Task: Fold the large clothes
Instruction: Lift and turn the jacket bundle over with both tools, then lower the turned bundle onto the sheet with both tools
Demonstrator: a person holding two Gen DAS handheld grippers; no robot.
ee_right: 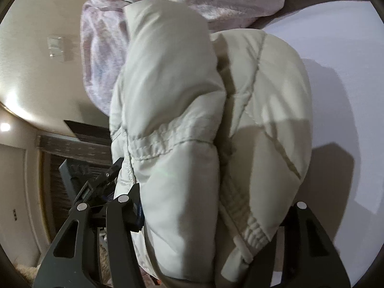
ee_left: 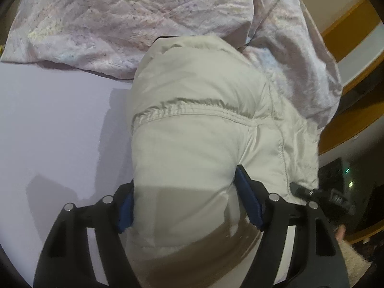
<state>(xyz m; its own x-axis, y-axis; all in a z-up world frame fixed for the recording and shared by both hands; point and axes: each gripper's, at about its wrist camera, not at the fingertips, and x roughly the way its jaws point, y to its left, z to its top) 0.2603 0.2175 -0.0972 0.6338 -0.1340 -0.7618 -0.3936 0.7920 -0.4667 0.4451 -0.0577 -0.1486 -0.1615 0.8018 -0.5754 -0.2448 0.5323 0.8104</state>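
Pale lavender bedding covers the bed (ee_left: 60, 124), smooth and flat on the left side of the left wrist view, with a rumpled pink-and-white patterned duvet (ee_left: 108, 24) heaped along its far edge and spilling down to the right. Beyond the duvet on the right runs a band of wooden trim (ee_left: 348, 24) against a light wall.

Between the two sits the task's thing — a bulky cream padded jacket (ee_left: 196, 124), bunched into a thick roll on the bed, its gathered elastic seam running across the middle. The left gripper (ee_left: 187, 206) has the near end of the jacket between its blue pads (ee_left: 247, 201), which press into the puffy fabric from both sides, so it is clamped on the jacket.

From the right wrist view, a beige wall with a light switch (ee_right: 55, 46) fills the left, then the duvet, then the jacket — two fat folds side by side, with the lavender sheet to the right. The right gripper (ee_right: 216, 216) straddles the near end of the jacket; its left finger (ee_right: 134, 206) presses into the cloth, while the right finger is largely hidden behind the fabric.
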